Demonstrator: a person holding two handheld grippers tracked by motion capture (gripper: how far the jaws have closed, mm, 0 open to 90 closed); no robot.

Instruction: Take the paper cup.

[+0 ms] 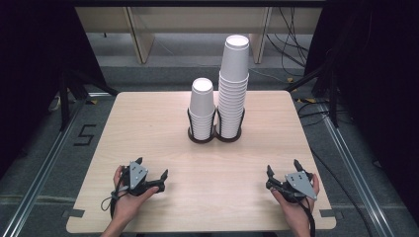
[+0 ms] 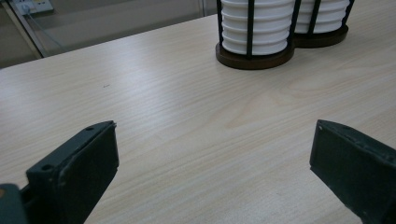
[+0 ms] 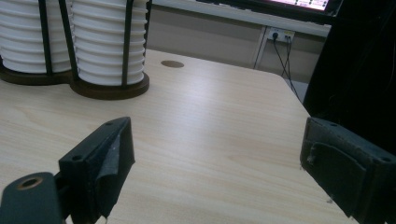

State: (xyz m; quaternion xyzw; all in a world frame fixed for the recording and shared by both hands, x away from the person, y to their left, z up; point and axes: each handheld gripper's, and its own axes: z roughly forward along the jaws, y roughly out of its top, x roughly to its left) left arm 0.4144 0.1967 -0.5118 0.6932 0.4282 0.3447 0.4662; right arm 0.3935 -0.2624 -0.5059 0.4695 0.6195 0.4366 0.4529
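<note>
**Waiting at the near edge, cups untouched**

Resting apart on the pale wooden table (image 1: 148, 123), the left gripper (image 1: 150, 170) and right gripper (image 1: 282, 168) both stand wide and empty. The short stack of white paper cups (image 1: 202, 108) and tall stack of white paper cups (image 1: 233, 84) sit side by side in their dark wire holder (image 1: 214, 136), well beyond; handling seems not yet begun.

Two stacks of white paper cups stand upright, mouth down, side by side at the table's far middle. The short stack (image 1: 202, 111) sits left, the tall stack (image 1: 233, 84) right, rising well higher. Each rests in a black wire holder (image 1: 215, 131) on touching dark round bases.
</note>
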